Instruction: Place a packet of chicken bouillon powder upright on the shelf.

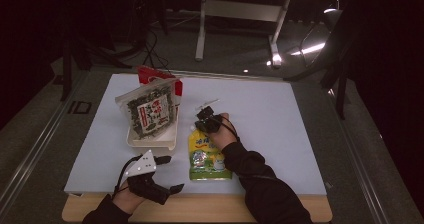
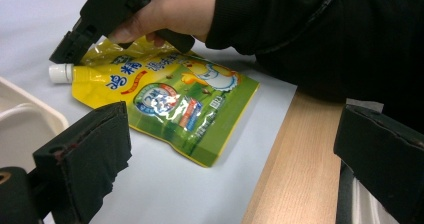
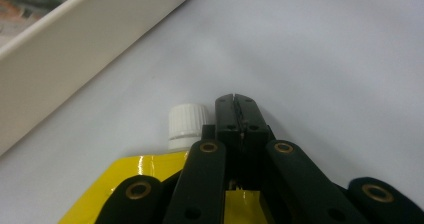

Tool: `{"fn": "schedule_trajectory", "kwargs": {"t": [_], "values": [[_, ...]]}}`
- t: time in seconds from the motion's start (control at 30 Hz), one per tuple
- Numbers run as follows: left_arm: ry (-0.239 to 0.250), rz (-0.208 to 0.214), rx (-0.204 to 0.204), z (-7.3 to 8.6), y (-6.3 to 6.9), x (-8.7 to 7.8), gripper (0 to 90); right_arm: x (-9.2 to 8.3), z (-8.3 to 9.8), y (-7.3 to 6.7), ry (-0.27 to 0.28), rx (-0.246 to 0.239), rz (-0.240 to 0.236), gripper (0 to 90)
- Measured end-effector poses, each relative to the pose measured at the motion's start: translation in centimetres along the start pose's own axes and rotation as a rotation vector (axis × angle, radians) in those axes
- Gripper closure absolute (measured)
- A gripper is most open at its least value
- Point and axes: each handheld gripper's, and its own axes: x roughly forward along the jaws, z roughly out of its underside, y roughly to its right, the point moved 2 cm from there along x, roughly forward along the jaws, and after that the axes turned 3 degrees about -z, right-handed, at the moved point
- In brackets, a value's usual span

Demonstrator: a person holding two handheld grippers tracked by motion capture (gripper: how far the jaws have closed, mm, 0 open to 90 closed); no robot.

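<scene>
Pouch: a yellow-green pouch [image 1: 208,156] lies flat on the white sheet, just right of the tray [image 1: 150,140], its white cap [image 3: 187,121] pointing away from the person.
Right gripper: the right gripper [image 1: 202,120] sits over the pouch's top edge, jaws clenched together beside the cap, nothing visibly between them.
Left gripper: the left gripper [image 1: 170,174] hovers near the pouch's lower left corner, jaws released and holding nothing.
Risk: closed tips may skid off the glossy film or nudge the pouch against the tray; the cap could roll the grip aside.
Surface: white sheet [image 1: 280,134] over a wooden table [image 1: 210,210], tray holding snack bags [image 1: 150,109].
Room: dark, with a bare table frame [image 1: 240,19] beyond.
</scene>
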Motion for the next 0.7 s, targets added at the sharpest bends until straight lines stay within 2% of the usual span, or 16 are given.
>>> {"fn": "schedule_trajectory", "kwargs": {"t": [0.17, 0.27, 0.37, 0.4, 0.5, 0.6, 0.7], "values": [[-0.003, 0.011, 0.007, -0.1, 0.0, 0.2, 2.4, -0.3, 0.4, -0.5, -0.005, -0.005, 0.001, 89.9], [-0.001, 0.012, 0.005, -0.2, 0.0, 0.3, 2.5, -0.5, 0.3, -0.4, 0.001, -0.006, 0.001, 86.9], [-0.001, 0.018, 0.006, -0.2, -0.1, 0.4, 2.5, -1.1, 0.0, -0.2, 0.025, -0.027, 0.027, 85.4], [-0.003, 0.018, 0.008, -0.2, -0.1, 0.4, 2.5, -1.5, -0.1, -0.1, 0.041, -0.032, 0.030, 84.3], [-0.005, 0.020, 0.010, -0.2, 0.0, 0.5, 2.5, -2.2, -0.4, 0.2, 0.045, -0.046, 0.031, 79.0], [-0.004, 0.024, 0.014, -0.2, 0.0, 0.6, 2.5, -4.0, -0.7, 0.4, 0.086, -0.100, 0.016, 75.5], [-0.002, 0.026, 0.017, -0.3, 0.0, 0.7, 2.5, -4.8, -0.7, 0.3, 0.088, -0.108, 0.020, 74.0]]}}
